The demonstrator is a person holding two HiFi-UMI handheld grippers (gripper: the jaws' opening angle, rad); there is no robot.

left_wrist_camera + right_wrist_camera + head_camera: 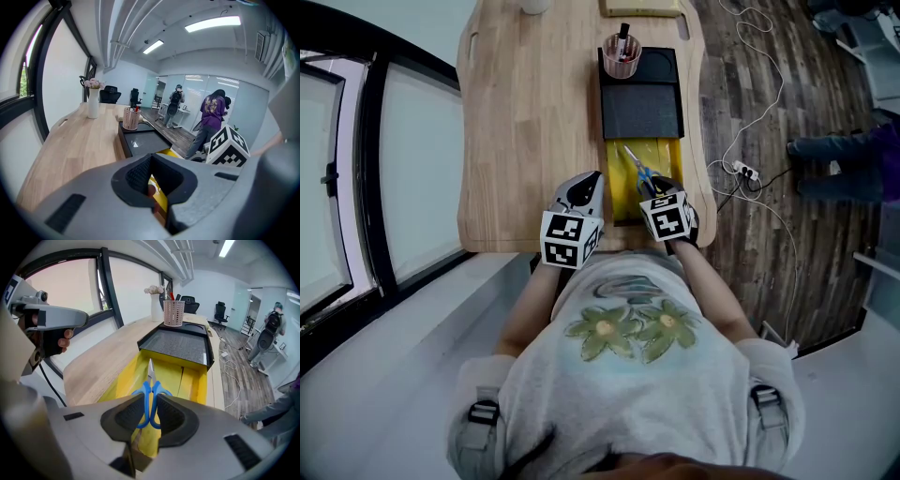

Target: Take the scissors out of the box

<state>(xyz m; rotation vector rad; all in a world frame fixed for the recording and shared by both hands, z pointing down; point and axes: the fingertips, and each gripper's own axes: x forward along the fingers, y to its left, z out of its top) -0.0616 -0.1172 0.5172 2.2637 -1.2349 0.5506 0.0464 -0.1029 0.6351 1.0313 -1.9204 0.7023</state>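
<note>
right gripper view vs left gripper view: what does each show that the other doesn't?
Right gripper view only: the scissors, blue handles clamped between the right gripper jaws, blades pointing over the yellow box; also the left gripper, held in a hand at upper left.
Left gripper view only: the right gripper's marker cube, and the left gripper's own jaws, a little apart with nothing in them.
Both: the wooden table, white vase, pink pen cup, black tray and the yellow box.
</note>
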